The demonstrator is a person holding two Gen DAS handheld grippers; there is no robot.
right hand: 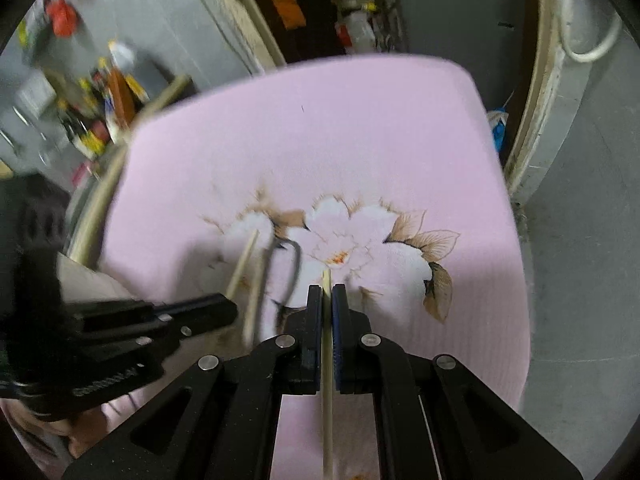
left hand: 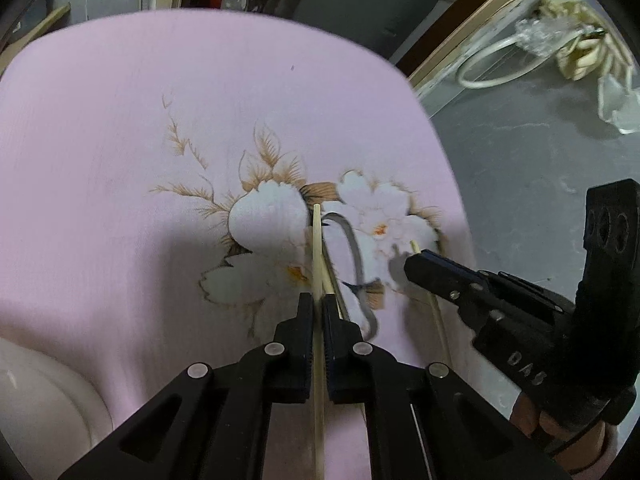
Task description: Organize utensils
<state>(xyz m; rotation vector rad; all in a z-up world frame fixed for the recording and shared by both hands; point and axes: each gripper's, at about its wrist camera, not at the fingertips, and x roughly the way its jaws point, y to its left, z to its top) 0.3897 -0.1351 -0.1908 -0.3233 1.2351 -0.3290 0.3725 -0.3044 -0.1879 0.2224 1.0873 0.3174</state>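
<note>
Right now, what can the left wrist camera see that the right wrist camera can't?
Only the left wrist view shows the white coiled cable on the grey floor, and the white bowl rim. Only the right wrist view shows the blurred shelf of colourful bottles. Both show the pink flowered cloth, each black gripper, left and right, shut on a pale wooden chopstick, and a bent grey metal piece.

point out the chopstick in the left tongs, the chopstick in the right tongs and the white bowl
left chopstick [left hand: 317, 240], left wrist view, shaft past the tips
right chopstick [right hand: 327, 280], right wrist view, tip
white bowl [left hand: 48, 396], left wrist view, outer wall
</note>
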